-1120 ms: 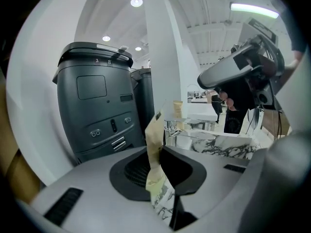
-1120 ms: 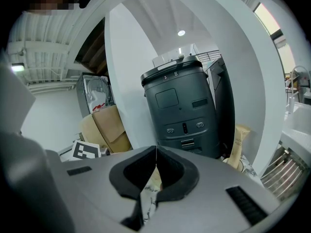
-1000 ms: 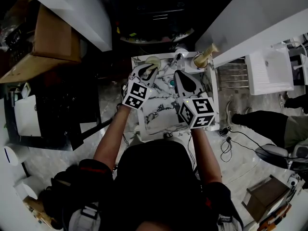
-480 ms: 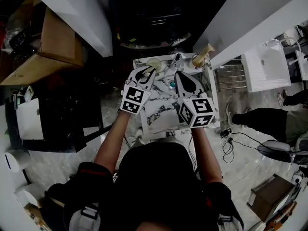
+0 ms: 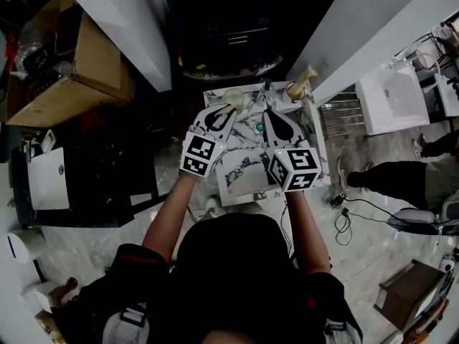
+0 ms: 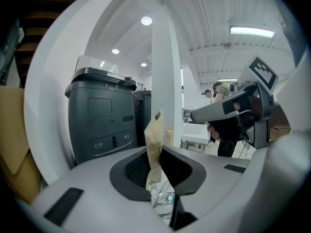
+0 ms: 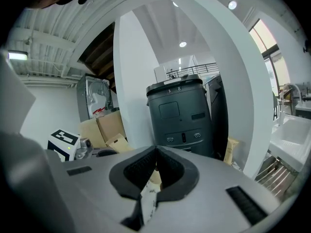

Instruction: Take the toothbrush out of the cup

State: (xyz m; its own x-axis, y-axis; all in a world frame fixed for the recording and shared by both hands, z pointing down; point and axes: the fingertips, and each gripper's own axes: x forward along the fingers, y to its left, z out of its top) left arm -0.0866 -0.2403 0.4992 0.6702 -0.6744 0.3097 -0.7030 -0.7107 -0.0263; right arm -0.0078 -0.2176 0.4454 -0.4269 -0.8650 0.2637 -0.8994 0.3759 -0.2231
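Observation:
My left gripper [image 5: 224, 110] [image 6: 158, 163] is shut on the toothbrush [image 6: 154, 144], a cream flat handle that stands upright between the pads. It hangs above the marble table [image 5: 244, 174], just in front of the pale cup [image 5: 233, 95] at the table's far edge. Whether the brush's lower end is still inside the cup is hidden by the gripper. To the right, my right gripper [image 5: 267, 112] [image 7: 155, 155] is shut, with nothing seen between its pads. Past its tips I can just make out something beige.
A tan container [image 5: 296, 89] with a stick pointing out of it stands at the table's far right corner, beside a metal tap [image 5: 265, 86]. A small teal disc [image 5: 257, 127] lies mid-table. Cardboard boxes [image 5: 86, 56] sit left, a white sink [image 5: 391, 102] right, a dark grey machine [image 6: 102, 115] ahead.
My left gripper has risen and drawn its tip back from the cup, with the cream handle in it. The right gripper has risen a little too.

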